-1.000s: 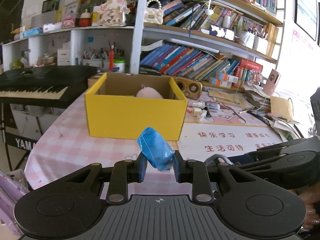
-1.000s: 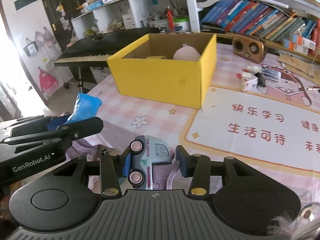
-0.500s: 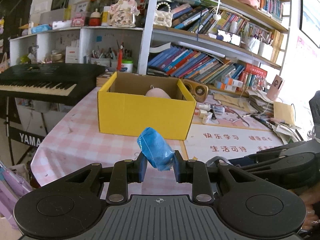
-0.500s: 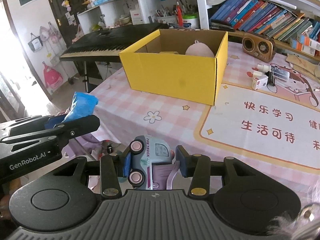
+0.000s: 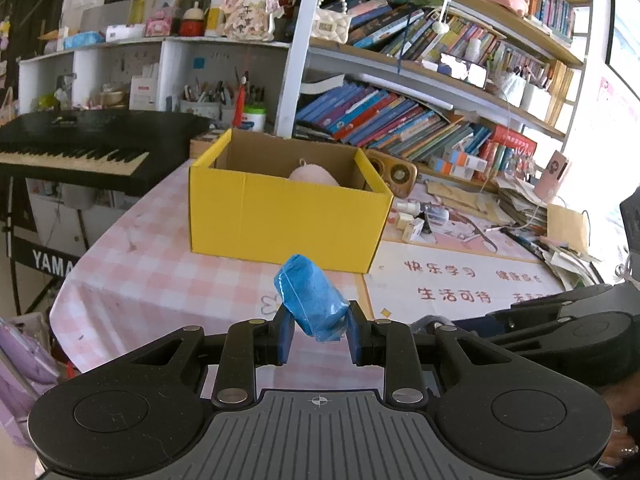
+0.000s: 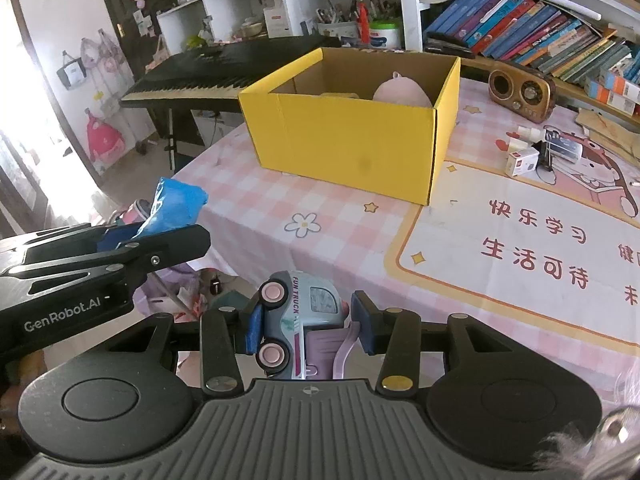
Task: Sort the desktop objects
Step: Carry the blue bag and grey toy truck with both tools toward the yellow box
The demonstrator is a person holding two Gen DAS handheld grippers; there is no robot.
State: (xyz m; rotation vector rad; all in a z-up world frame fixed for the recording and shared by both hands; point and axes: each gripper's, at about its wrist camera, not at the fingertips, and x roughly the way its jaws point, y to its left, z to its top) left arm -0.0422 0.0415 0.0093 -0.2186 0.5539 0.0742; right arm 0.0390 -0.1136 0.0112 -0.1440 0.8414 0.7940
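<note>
My left gripper [image 5: 320, 330] is shut on a crumpled blue plastic packet [image 5: 312, 296], held in the air over the table's near edge. Seen from the right wrist view, that packet [image 6: 176, 206] sticks up from the left gripper at the left. My right gripper [image 6: 308, 326] is shut on a pale blue and purple toy truck [image 6: 302, 320] lying on its side between the pads. Ahead of both stands an open yellow cardboard box [image 5: 286, 218] [image 6: 352, 140] with a pink rounded toy [image 5: 314, 174] [image 6: 402, 94] inside.
The table carries a pink checked cloth [image 6: 280, 208] and a mat with red characters [image 6: 532, 248]. A wooden radio [image 6: 522, 90], small bottles and boxes [image 6: 536, 152] lie at the right. A black keyboard [image 5: 76, 148] stands left of the table; bookshelves [image 5: 400, 120] fill the back.
Both views have drawn back and tilted a little, so the yellow box sits slightly farther off. Both grips are unchanged.
</note>
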